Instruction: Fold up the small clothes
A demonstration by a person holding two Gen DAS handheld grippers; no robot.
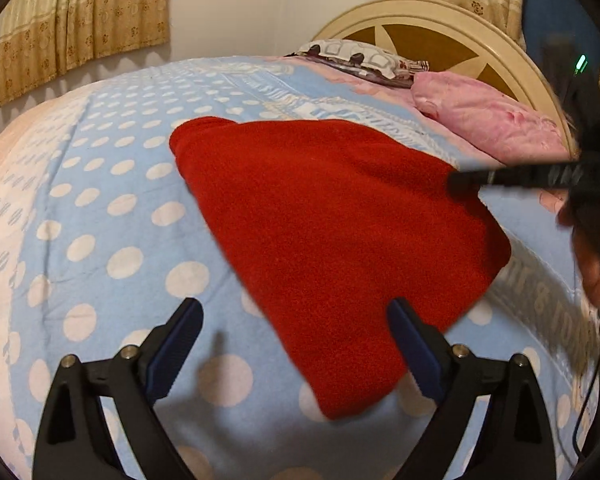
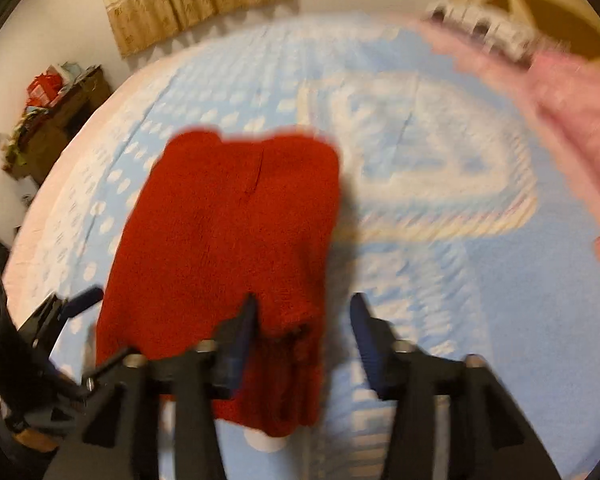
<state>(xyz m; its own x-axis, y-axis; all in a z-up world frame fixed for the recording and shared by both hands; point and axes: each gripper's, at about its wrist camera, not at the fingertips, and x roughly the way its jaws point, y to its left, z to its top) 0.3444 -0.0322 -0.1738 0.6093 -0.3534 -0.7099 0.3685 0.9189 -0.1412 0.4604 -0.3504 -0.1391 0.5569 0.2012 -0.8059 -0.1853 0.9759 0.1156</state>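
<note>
Left wrist view: our left gripper [image 1: 296, 344] hangs released, straddling the near corner of the red knit garment [image 1: 332, 236], which lies lengthwise away across the polka-dot blanket [image 1: 100, 208]; our right gripper [image 2: 304, 332], unclenched, sits at its right edge.

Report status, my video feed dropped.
Left gripper open, right gripper open, neither holding. Red garment flat on bedspread. Nothing obstructing.
</note>
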